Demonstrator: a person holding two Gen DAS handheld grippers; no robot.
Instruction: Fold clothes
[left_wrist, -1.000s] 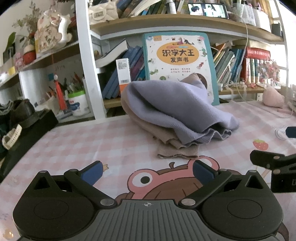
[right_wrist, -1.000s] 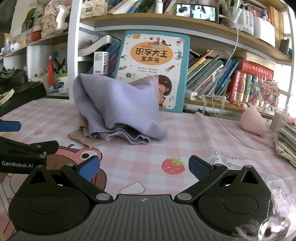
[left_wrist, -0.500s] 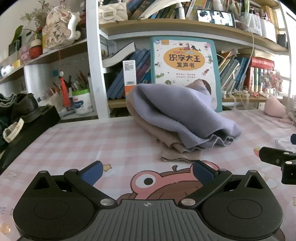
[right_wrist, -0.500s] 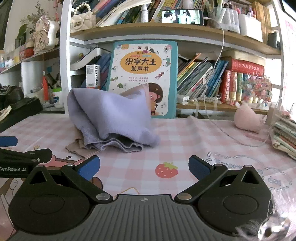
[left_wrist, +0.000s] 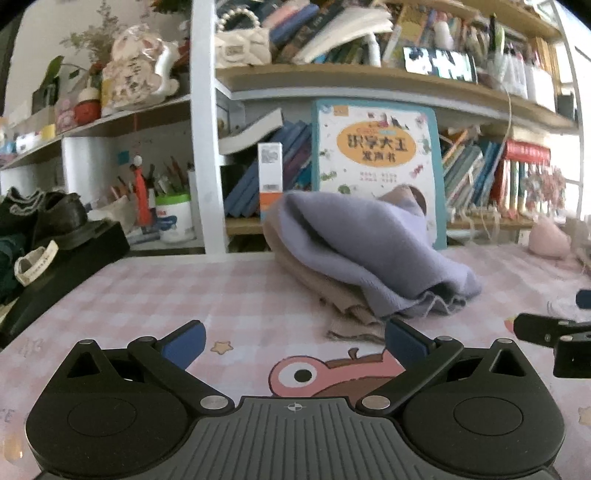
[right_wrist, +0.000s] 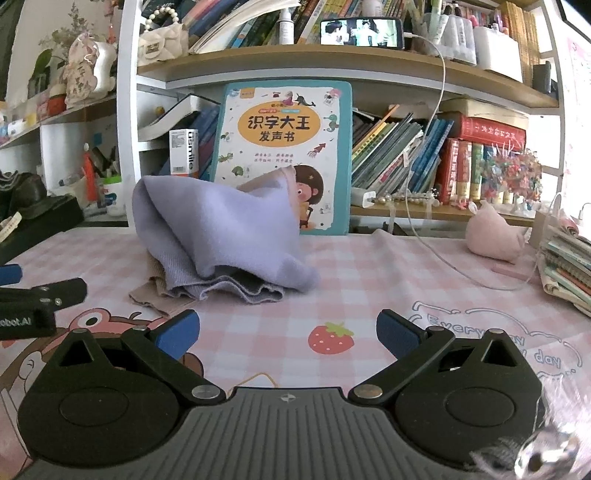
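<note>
Left wrist view: a children's book (left_wrist: 376, 168) with an orange oval title, too blurred here to read, stands against the shelf (left_wrist: 332, 79) behind a heap of clothes (left_wrist: 373, 254), a soft lilac knit draped over a beige ribbed piece, lying on the pink checked tablecloth (left_wrist: 184, 291). The left gripper (left_wrist: 293, 341) hovers low and level before the heap, its blue-tipped jaws spread wide with nothing between them.

Right wrist view: the book (right_wrist: 282, 155) reads "识字大王 发声书"; a white box (right_wrist: 183, 157) beside it is printed "usmile"; the cloth (right_wrist: 498, 325) carries "Every day" lettering. The clothes (right_wrist: 221, 240) sit just ahead, left of centre. The right gripper (right_wrist: 288, 330) is level, jaws parted and empty. The left gripper (right_wrist: 40, 297), marked "obot.AI", juts in at the left edge.
</note>
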